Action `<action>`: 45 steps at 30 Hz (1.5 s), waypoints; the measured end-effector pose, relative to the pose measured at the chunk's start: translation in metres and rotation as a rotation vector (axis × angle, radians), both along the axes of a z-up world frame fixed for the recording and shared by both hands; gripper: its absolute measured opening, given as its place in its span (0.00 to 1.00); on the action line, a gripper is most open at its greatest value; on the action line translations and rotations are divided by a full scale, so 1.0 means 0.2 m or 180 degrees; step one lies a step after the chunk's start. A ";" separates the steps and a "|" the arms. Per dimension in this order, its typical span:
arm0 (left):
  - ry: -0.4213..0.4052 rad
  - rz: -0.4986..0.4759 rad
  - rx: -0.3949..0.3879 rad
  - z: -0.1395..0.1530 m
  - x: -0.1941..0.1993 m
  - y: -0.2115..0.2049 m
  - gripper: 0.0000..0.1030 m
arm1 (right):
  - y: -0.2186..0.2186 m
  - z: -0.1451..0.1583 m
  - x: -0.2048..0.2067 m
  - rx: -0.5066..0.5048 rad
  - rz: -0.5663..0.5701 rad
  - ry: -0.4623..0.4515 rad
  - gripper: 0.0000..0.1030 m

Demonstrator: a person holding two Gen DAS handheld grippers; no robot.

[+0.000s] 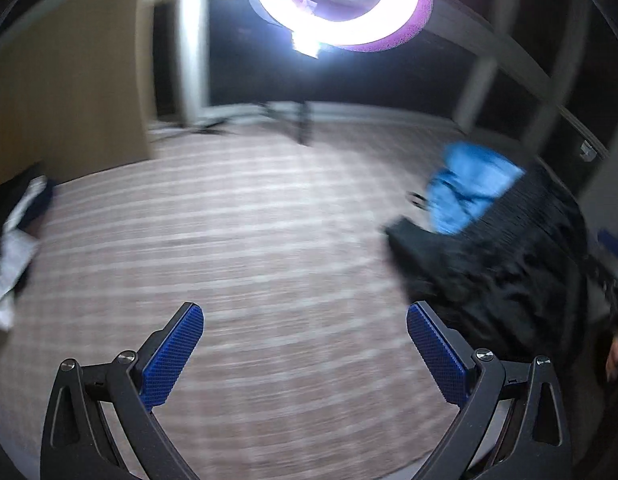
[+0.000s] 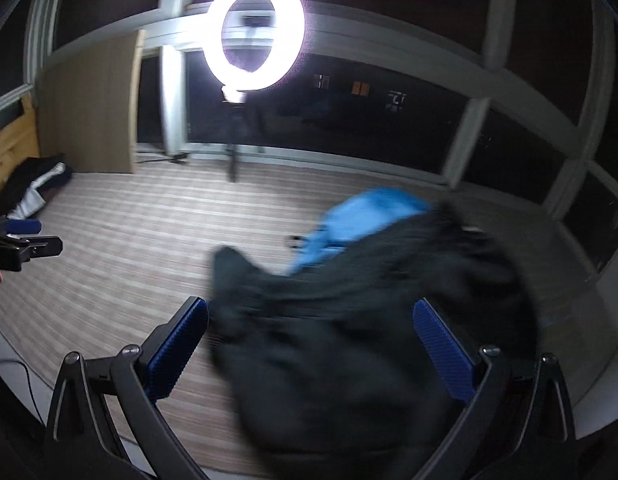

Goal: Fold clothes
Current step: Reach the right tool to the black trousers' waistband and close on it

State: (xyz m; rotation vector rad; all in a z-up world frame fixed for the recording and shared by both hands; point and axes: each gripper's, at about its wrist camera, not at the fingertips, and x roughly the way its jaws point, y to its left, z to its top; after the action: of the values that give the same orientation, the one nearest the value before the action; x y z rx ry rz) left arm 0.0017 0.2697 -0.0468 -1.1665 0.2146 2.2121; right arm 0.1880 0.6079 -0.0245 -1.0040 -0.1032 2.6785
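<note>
both frames smeared by motion blur, so edges and folds hard to read. left gripper (image 1: 305, 344) spread wide and empty, hanging over bare striped floor covering (image 1: 229, 240), tipped downward. right gripper (image 2: 311, 346) likewise spread wide, gripping nothing, though framing the black garment (image 2: 349, 340) between its blue pads (image 2: 179, 352); impossible to tell from this view whether touching cloth or hovering above it. black garment lying crumpled in a heap on the floor, to the right in the left wrist view (image 1: 489, 264), with a blue garment (image 2: 365, 216) just behind and partly tucked under its far edge. another dark and white bundle of clothes (image 2: 41, 190) well apart at the far left, by a wooden panel (image 2: 89, 112). ring light (image 2: 255, 32) on a stand glaring straight into both lenses.

likely trouble from here: closing on the heap blind and pinching several layers at once, leaving a bunched lump instead of a clean edge. also possible: catching the blue piece along with the black, given the overlap, and dragging both. with the left claw well off the cloth, lifting one-sided would let the garment twist and sag. glare and blur making corners and seams hard to find; slowing down and locating a hem first seems wise.
</note>
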 end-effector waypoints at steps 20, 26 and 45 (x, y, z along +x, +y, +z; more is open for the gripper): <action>-0.0313 -0.1081 -0.0387 -0.36 0.10 1.13 0.99 | 0.83 0.07 -0.28 0.0105 0.0431 -0.0540 1.00; -0.0337 -0.1115 -0.0403 -0.36 0.11 1.20 0.99 | 0.80 -0.06 -0.47 0.0101 0.0672 -0.0809 1.00; -0.0270 -0.1077 -0.0271 -0.23 0.09 0.97 0.99 | 0.70 -0.12 -0.37 -0.0082 0.0886 -0.0762 0.15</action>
State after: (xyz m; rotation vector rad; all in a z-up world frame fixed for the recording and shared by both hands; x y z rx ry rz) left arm 0.0195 0.4646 -0.0932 -1.1706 0.4406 1.8702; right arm 0.1146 0.7471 -0.0477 -1.4093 -0.2761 2.7943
